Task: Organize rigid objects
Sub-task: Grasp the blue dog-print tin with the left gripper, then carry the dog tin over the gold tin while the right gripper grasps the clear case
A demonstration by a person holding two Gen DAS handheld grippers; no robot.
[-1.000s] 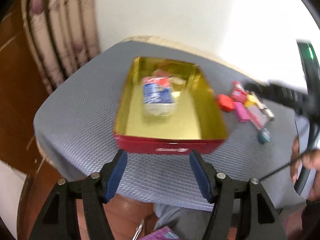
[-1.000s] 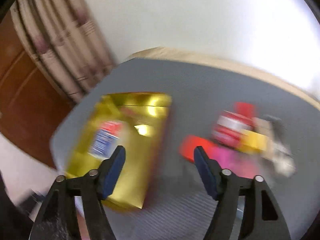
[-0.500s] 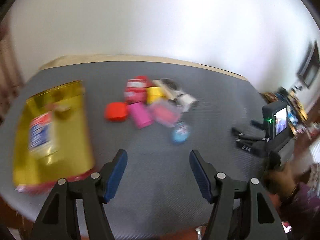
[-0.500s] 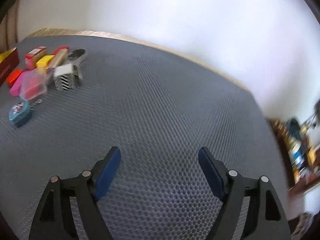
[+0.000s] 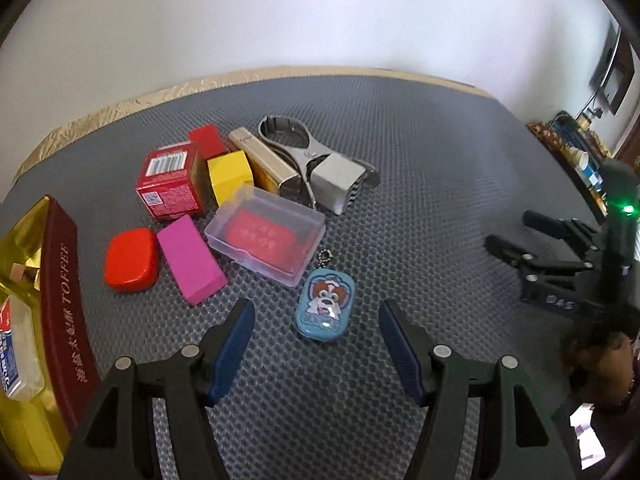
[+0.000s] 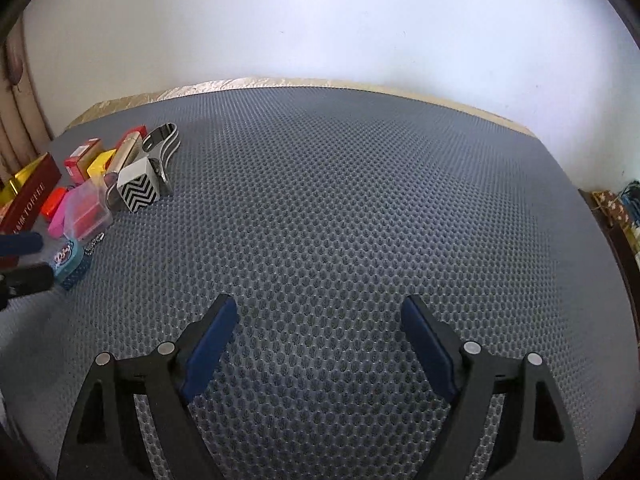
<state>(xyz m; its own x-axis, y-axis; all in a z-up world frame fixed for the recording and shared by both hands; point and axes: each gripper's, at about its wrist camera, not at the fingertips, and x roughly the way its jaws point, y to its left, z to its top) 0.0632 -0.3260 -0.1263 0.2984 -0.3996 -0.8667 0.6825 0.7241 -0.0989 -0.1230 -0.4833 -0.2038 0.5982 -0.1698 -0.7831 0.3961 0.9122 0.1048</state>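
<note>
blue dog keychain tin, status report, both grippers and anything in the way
Left gripper open, empty, right gripper open over bare mat. Blue dog keychain tin flat between left fingers, untouched. Clear plastic case close behind.

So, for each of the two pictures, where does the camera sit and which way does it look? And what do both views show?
Left wrist: sits on the left gripper, looks down at the blue dog tag, clear plastic case and toffee tin; the open right gripper and a hand show at right.
Right wrist: sits on the right gripper, open, looks at bare grey mat; the left gripper's fingers show at the left edge.
Shared: dog tag, case, tin, mat.
</note>
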